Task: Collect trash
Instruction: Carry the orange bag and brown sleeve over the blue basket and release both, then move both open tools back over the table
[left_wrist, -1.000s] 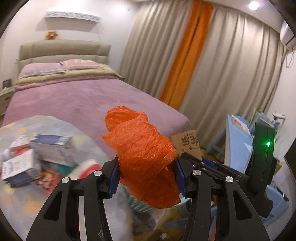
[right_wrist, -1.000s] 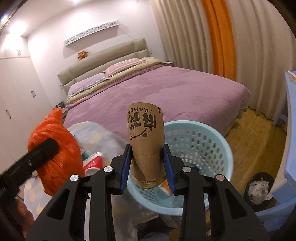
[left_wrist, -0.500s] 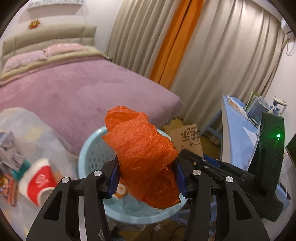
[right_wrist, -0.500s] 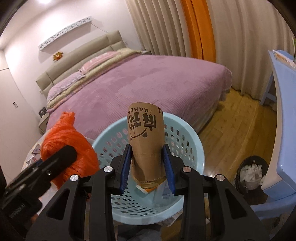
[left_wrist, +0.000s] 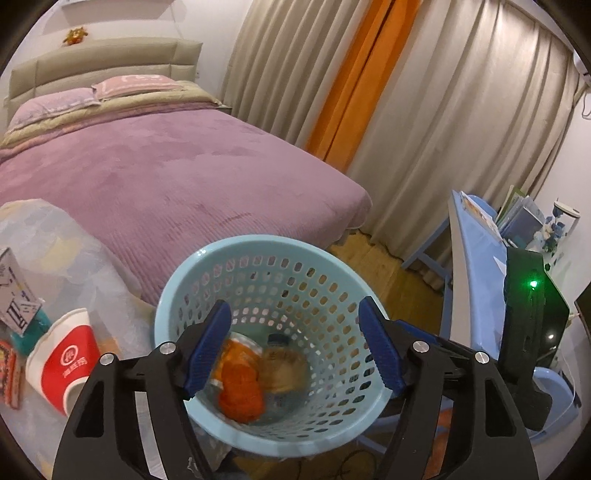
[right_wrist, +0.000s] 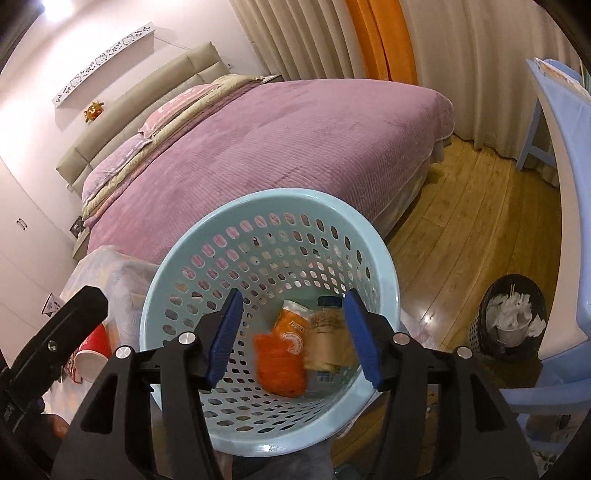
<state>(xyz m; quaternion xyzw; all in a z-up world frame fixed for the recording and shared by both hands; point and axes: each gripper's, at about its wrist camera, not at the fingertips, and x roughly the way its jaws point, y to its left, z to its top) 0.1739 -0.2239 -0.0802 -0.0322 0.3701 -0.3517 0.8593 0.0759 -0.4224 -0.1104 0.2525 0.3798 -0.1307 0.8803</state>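
Observation:
A light blue perforated basket (left_wrist: 258, 247) (right_wrist: 280, 197) stands below both grippers. In its bottom lie an orange plastic bag (left_wrist: 240, 395) (right_wrist: 279, 363), a brown cardboard tube (left_wrist: 282, 369) (right_wrist: 325, 343), an orange packet (right_wrist: 293, 325) and a clear bottle (right_wrist: 328, 302). My left gripper (left_wrist: 295, 347) is open and empty above the basket's mouth. My right gripper (right_wrist: 293, 332) is open and empty above it too. A red and white paper cup (left_wrist: 64, 360) lies on the covered table at the left.
A purple bed (left_wrist: 166, 173) fills the background. A table under clear plastic (left_wrist: 55, 240) holds boxes (left_wrist: 14, 291) at the left. A blue desk (left_wrist: 476, 280) and chair stand at the right. A black bin (right_wrist: 513, 317) of white paper sits on the wooden floor.
Both grippers moved over the basket and opened. The orange bag left the left gripper and the cardboard tube left the right one; both now lie in the basket.

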